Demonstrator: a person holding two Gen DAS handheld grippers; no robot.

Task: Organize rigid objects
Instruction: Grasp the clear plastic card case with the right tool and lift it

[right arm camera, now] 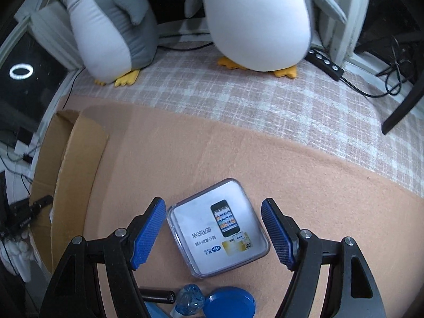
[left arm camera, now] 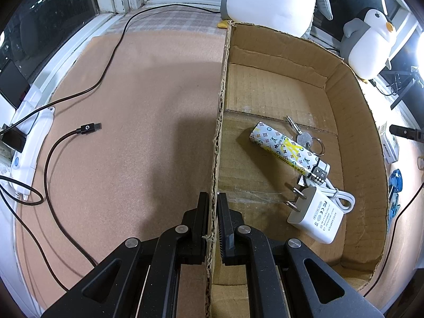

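My left gripper [left arm camera: 213, 198] is shut on the near left wall of the open cardboard box [left arm camera: 221, 84]. Inside the box lie a patterned lighter [left arm camera: 285, 148], a key on a ring [left arm camera: 304, 136] and a white charger plug [left arm camera: 316, 216] with its white cable [left arm camera: 341, 194]. In the right wrist view my right gripper [right arm camera: 213, 206] stands open, its blue pads [right arm camera: 148, 234] on either side of a clear square plastic case [right arm camera: 220, 228] with a phone printed on its insert. The pads do not touch the case, which lies flat on the peach cloth. The box wall [right arm camera: 79, 175] stands to the left.
A black USB-C cable [left arm camera: 88, 128] and a white power strip [left arm camera: 29, 143] lie left of the box. Two plush penguins [right arm camera: 254, 21] sit at the back on the plaid cloth. A blue round lid [right arm camera: 229, 302], a blue clear piece [right arm camera: 189, 299] and a black cylinder [right arm camera: 156, 295] lie near the right gripper's base.
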